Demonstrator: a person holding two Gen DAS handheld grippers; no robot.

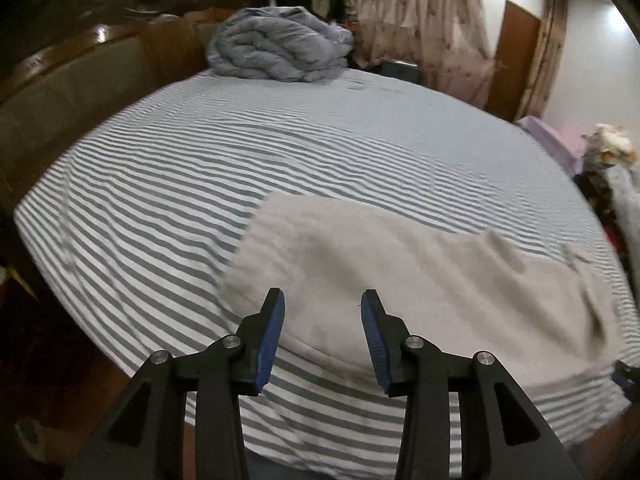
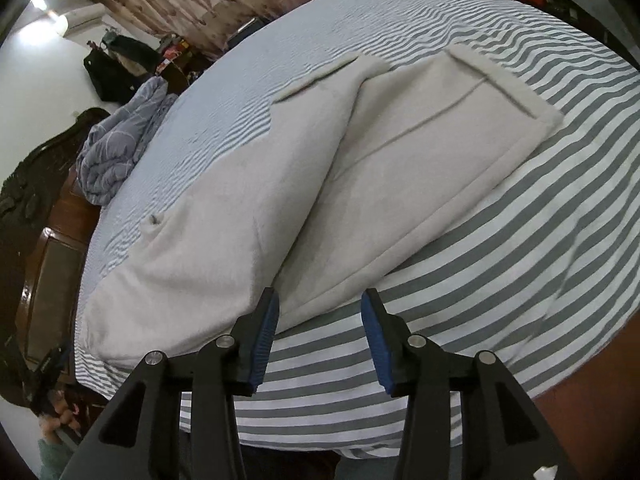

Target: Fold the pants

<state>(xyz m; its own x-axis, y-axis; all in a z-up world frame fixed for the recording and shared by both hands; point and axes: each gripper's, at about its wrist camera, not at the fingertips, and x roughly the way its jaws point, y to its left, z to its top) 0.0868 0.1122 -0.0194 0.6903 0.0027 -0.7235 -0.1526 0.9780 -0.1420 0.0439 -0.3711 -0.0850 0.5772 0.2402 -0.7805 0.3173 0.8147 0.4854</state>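
Observation:
Light grey fleece pants (image 1: pixel 400 276) lie flat on a grey-and-white striped bed (image 1: pixel 168 184). In the right wrist view the pants (image 2: pixel 280 200) stretch from near left to far right, with one layer lapped over another along a diagonal ridge. My left gripper (image 1: pixel 323 304) is open and empty, hovering over the pants' near edge. My right gripper (image 2: pixel 320 304) is open and empty, just above the pants' near edge where it meets the striped sheet (image 2: pixel 500 260).
A rolled grey-blue quilt (image 1: pixel 280 46) sits at the far end of the bed by the dark wooden headboard (image 1: pixel 80 68). Curtains (image 1: pixel 420 20) and a door (image 1: pixel 516 56) stand beyond. The other hand and gripper show at the left edge of the right wrist view (image 2: pixel 52 380).

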